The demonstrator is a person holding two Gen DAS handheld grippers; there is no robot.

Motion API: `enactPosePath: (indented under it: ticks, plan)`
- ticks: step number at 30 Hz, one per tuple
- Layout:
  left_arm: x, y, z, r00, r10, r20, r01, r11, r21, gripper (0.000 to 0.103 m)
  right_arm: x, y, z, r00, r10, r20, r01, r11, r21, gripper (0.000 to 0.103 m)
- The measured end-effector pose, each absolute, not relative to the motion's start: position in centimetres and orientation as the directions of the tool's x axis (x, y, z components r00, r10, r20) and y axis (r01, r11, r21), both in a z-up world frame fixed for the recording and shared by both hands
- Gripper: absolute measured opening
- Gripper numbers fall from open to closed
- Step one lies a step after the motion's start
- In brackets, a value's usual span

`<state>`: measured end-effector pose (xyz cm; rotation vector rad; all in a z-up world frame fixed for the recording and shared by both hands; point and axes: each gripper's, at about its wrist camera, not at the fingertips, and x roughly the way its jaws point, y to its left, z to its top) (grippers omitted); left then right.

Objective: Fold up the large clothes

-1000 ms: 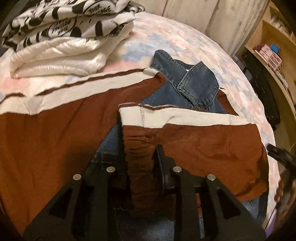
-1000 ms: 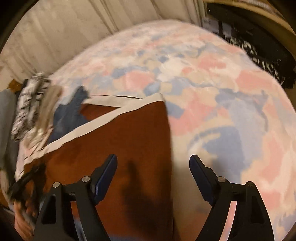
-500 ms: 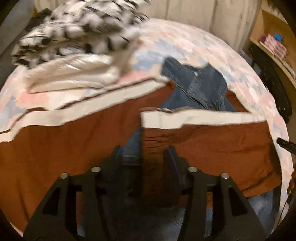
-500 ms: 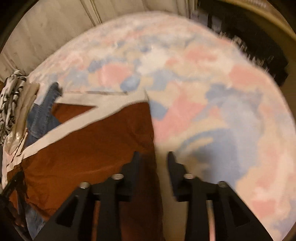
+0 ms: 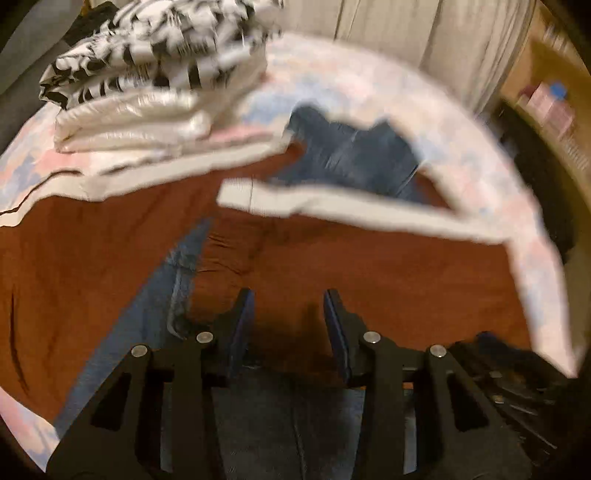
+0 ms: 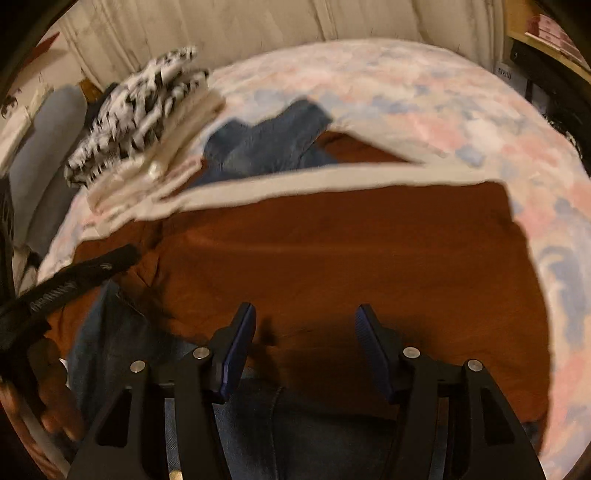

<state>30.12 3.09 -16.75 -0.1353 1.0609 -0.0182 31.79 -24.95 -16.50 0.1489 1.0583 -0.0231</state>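
Observation:
A rust-brown garment with a cream ribbed band lies folded over a blue denim jacket on the bed. My left gripper hovers over the brown fold. Its jaws are closing, and the cloth lies below the pads, not pinched. My right gripper hangs above the same brown cloth near its front edge. Its jaws are opening and nothing is between them. In the right wrist view the left gripper shows as a dark bar at the left, with a hand below it.
Folded clothes, a black-and-white print on a shiny white piece, are stacked at the back left of the bed. The pastel bed cover lies bare to the right. A pale wall runs behind, and shelves stand at the right.
The left gripper released the brown fold it had pinched and now stands apart above it. The right gripper swung from the garment's right edge to over the brown cloth.

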Motion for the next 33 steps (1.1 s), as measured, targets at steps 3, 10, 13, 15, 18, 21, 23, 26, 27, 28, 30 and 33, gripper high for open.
enactPosePath:
  ticks: [3,10,13,15,18,21,23,26,27,28,30,33]
  plan:
    - [30.0,2.7,-18.7,0.484,-0.053,-0.873,-0.049,0.995,-0.087,0.035,30.6,-27.4,-17.6,0.470,-0.067,-0.880,0.160,0.987,0.011,0.056]
    - [28.4,2.6,-18.4,0.542,-0.072,-0.837,-0.007,0.996,-0.090,0.036,24.9,-37.5,-17.7,0.431,-0.202,-0.879,0.419,0.908,-0.003,0.051]
    - [27.5,2.2,-18.2,0.569,-0.062,-0.820,-0.001,0.997,-0.077,0.036,23.1,-38.3,-17.1,0.452,-0.146,-0.880,0.456,0.886,0.087,0.052]
    - [27.1,2.6,-18.3,0.588,-0.079,-0.805,0.009,0.996,-0.091,0.037,22.2,-38.0,-16.5,0.483,-0.105,-0.869,0.456,0.878,0.147,0.052]
    - [26.5,3.2,-18.2,0.592,-0.122,-0.797,0.022,0.991,-0.135,0.038,21.1,-37.6,-15.9,0.511,-0.086,-0.855,0.445,0.878,0.177,0.052]
    - [26.2,3.6,-17.4,0.581,-0.141,-0.801,0.020,0.987,-0.159,0.038,19.8,-36.7,-15.2,0.524,-0.072,-0.849,0.429,0.883,0.191,0.052]
    - [25.7,3.8,-16.6,0.580,-0.148,-0.801,0.018,0.985,-0.169,0.038,18.9,-36.2,-14.5,0.534,-0.070,-0.842,0.414,0.891,0.189,0.052]
    - [24.3,4.0,-14.4,0.587,-0.142,-0.797,0.012,0.986,-0.167,0.038,17.3,-37.0,-13.5,0.547,-0.046,-0.836,0.392,0.896,0.208,0.054]
    - [23.7,4.0,-13.7,0.591,-0.140,-0.795,0.014,0.987,-0.163,0.038,16.6,-37.0,-13.1,0.555,-0.031,-0.832,0.382,0.897,0.221,0.054]
    - [22.8,4.0,-12.8,0.597,-0.135,-0.791,0.018,0.988,-0.155,0.038,16.0,-36.4,-12.3,0.560,-0.025,-0.828,0.377,0.898,0.228,0.054]
    - [21.2,4.0,-11.4,0.610,-0.120,-0.783,0.022,0.991,-0.135,0.039,15.6,-35.9,-11.3,0.572,-0.018,-0.820,0.366,0.900,0.235,0.059]
    - [18.2,4.2,-9.2,0.623,-0.085,-0.778,0.018,0.995,-0.094,0.043,13.6,-34.1,-8.9,0.607,0.044,-0.793,0.319,0.901,0.294,0.060]
